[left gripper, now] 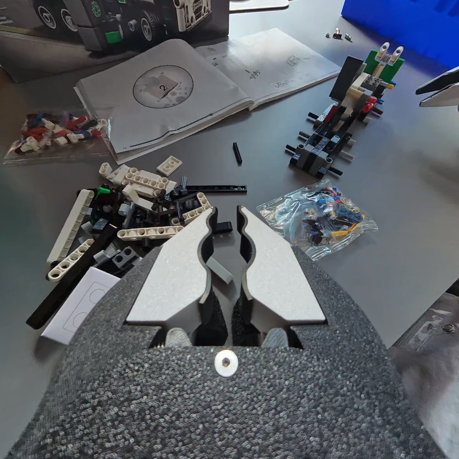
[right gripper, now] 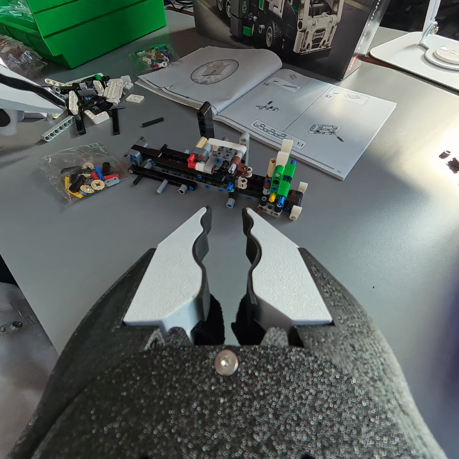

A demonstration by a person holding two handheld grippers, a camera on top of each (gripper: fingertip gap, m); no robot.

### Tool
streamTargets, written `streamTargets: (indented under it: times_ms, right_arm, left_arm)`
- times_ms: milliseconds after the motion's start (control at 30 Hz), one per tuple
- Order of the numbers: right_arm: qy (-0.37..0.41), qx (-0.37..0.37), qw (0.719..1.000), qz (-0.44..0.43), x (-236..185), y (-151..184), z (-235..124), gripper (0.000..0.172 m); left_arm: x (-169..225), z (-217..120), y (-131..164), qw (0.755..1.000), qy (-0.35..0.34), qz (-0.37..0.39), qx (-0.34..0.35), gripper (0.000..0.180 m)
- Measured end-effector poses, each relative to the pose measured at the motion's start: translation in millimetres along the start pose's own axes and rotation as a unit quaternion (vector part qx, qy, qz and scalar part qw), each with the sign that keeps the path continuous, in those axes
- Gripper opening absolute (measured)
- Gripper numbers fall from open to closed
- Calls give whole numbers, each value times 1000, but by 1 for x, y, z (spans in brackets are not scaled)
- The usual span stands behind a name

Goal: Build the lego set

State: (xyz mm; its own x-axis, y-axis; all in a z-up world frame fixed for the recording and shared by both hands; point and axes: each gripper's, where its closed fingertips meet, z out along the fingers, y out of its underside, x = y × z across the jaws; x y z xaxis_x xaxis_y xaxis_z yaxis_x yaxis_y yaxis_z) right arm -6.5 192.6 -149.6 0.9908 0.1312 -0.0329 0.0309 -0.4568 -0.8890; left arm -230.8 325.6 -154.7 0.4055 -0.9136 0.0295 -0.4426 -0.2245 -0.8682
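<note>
My left gripper [left gripper: 227, 211] is open and holds nothing. It hovers at the right edge of a pile of loose white, black and grey building pieces [left gripper: 129, 213]. A small black piece [left gripper: 224, 227] lies on the table between its fingertips, with a gap to the right pad. A grey piece [left gripper: 219, 270] lies under the fingers. My right gripper [right gripper: 226, 211] is open and empty over bare table, just in front of a partly built black, grey and green model [right gripper: 211, 171]. The model also shows in the left wrist view [left gripper: 347, 109].
An open instruction booklet [left gripper: 173, 99] [right gripper: 273, 104] lies behind the pile and model. Clear bags of small parts [left gripper: 320, 221] [left gripper: 52, 131] [right gripper: 84, 173] lie on the grey table [right gripper: 372, 248]. A product box [right gripper: 285, 32], a green bin [right gripper: 87, 27] and a blue bin [left gripper: 402, 27] stand at the back. The tips of one gripper are about 25 centimetres away from the tips of the other.
</note>
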Motion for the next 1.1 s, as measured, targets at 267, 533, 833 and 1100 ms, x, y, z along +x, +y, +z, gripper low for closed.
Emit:
streamTargets:
  times_ms: [267, 533, 833, 1100]
  right_arm:
    - [-18, 6, 999, 27, 1, -1, -1, 23]
    - [-16, 4, 1000, 8, -2, -1, -1, 23]
    - [-15, -3, 1000, 5, -3, 1, 0, 23]
    - [-20, 0, 999, 31, 1, 0, 0, 23]
  left_arm:
    - [1, 1, 2, 1000, 3, 0, -7, 13]
    - [1, 2, 2, 1000, -3, 9, -9, 13]
    - [-31, -44, -6, 992, -84, 46, 81, 9]
    - [-80, -66, 45, 988, -154, 0, -14, 34]
